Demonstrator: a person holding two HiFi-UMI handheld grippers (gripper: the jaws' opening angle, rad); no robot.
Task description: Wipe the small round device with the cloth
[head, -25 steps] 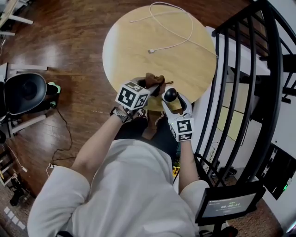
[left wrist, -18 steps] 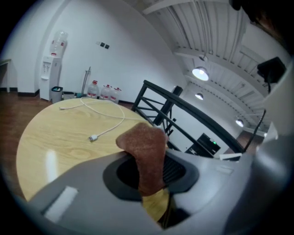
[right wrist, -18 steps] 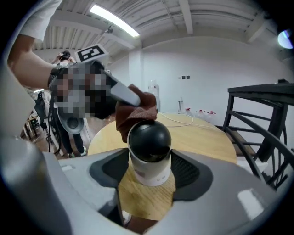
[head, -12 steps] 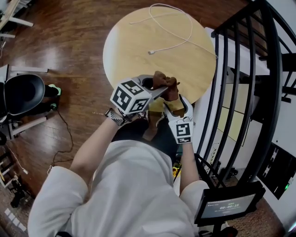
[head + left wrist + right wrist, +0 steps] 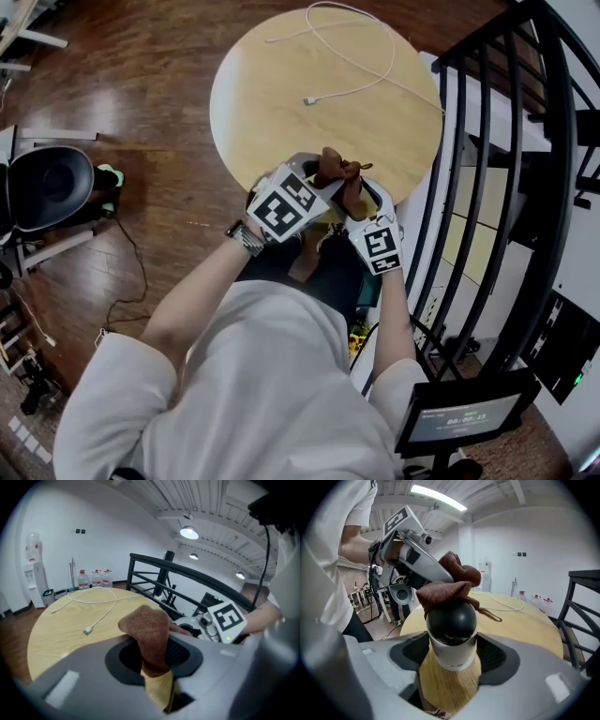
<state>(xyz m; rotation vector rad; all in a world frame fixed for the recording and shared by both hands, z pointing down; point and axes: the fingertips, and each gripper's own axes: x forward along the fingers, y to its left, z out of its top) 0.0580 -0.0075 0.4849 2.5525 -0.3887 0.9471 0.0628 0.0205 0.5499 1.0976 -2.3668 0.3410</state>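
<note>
Item: small round device (image 5: 452, 620), white body with a black dome, standing dome-up between the jaws of the right hand-held gripper (image 5: 452, 657). That gripper was clenched on the white body, pads against both its sides, though its jaws had just been opening a little. The device was carried just beyond the near edge of the round wooden table (image 5: 281, 84), not resting on it. Item: brown cloth (image 5: 447, 585), bunched, pinched between the jaws of the left hand-held gripper (image 5: 154, 656), its free end draped over the top of the dome and touching it. Key relation: from the left hand-held gripper the device lay straight ahead and slightly to its right, just past the fingertips, with only the cloth between. From the right hand-held gripper the cloth sat above and just beyond the dome, with the left one reaching in from its upper left. The two met nose to nose over the table's near rim. The device's long axis ran roughly upright, so the dome's top was the face offered; its sides and front appeared not yet covered. The left hand was the nearer for wiping; judged mid-wipe. Item: white cable (image 5: 307, 100), loose on the table, well beyond both grippers, uninvolved.
</note>
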